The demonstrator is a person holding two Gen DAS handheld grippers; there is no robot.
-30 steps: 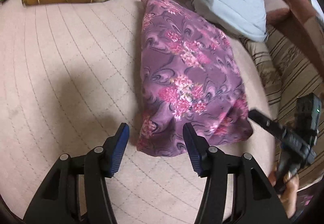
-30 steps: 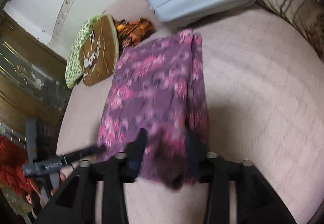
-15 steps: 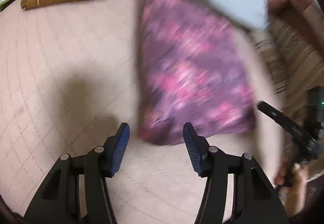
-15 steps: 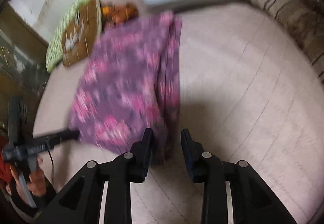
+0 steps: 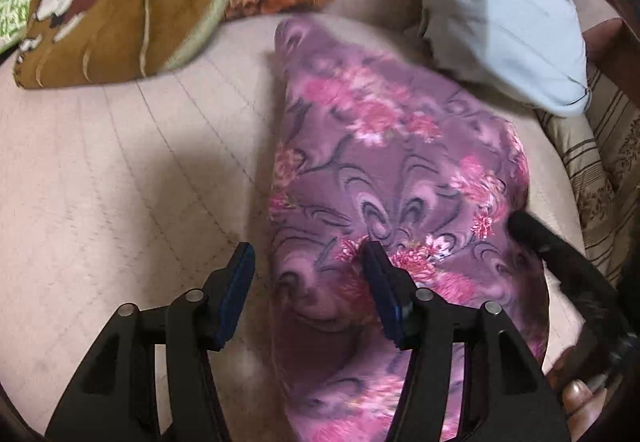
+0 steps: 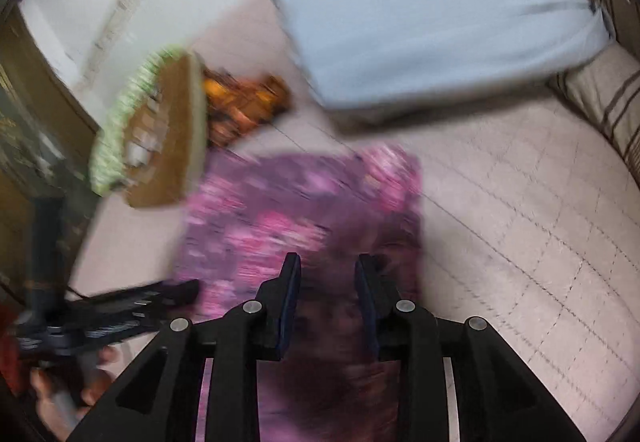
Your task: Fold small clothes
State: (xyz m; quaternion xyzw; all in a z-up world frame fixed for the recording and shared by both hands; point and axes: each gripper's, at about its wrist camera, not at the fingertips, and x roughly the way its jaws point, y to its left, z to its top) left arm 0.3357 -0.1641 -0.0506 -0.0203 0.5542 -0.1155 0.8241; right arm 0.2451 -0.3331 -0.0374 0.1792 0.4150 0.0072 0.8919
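Both grippers, left (image 5: 306,290) opening and right (image 6: 328,300) closing, hang unclamped over purple floral cloth (image 5: 400,178) on quilted beige bedding (image 5: 120,170).

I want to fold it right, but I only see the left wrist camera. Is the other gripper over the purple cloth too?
Observer: Yes. The right gripper is over the purple cloth, toward its right side. Its jaws have just been closing with cloth showing between them. It is too blurred to see a pinch.
Operator: What's behind the brown cushion?
Observer: A white wall, with a dark wooden door beside it.
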